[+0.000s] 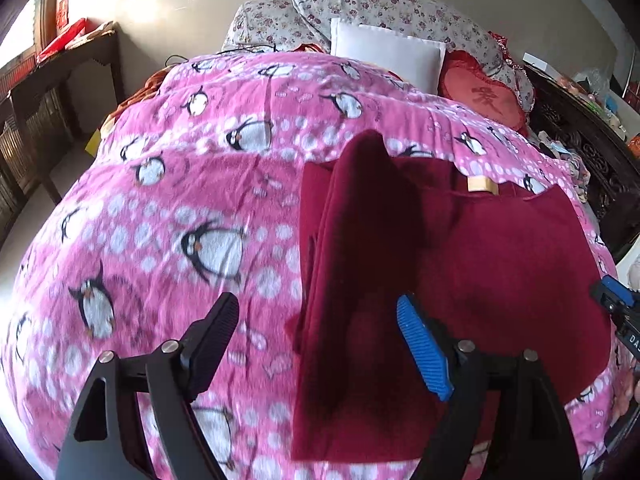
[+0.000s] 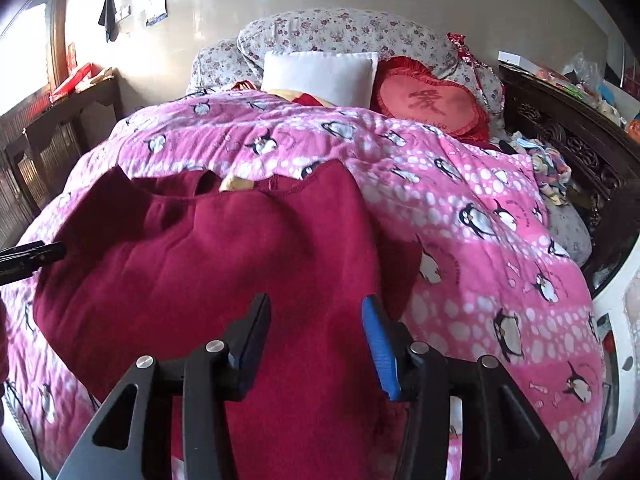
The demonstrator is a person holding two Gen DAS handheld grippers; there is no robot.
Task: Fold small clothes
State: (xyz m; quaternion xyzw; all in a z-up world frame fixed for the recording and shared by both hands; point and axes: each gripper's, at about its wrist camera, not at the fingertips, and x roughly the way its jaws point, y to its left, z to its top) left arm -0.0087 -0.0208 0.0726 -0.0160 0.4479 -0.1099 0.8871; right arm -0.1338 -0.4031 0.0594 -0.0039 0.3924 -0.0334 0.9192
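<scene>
A dark red fleece garment [image 1: 460, 264] lies spread on the pink penguin blanket [image 1: 168, 208], its left sleeve folded inward over the body and a tan neck label [image 1: 482, 185] at the far edge. My left gripper [image 1: 316, 312] is open and empty, hovering above the garment's near left edge. In the right wrist view the garment [image 2: 208, 256] fills the middle. My right gripper [image 2: 316, 316] is open and empty above its near right part. The right gripper's tip shows at the right edge of the left wrist view [image 1: 612, 300]; the left gripper's tip shows at the left edge of the right wrist view [image 2: 32, 254].
The blanket [image 2: 480, 208] covers a bed. A white pillow [image 2: 320, 76], a red heart cushion [image 2: 432, 96] and floral pillows [image 2: 340, 32] lie at the head. A dark carved bed frame [image 2: 580, 148] with small clothes [image 2: 548, 164] runs along the right. A wooden table [image 1: 52, 76] stands at left.
</scene>
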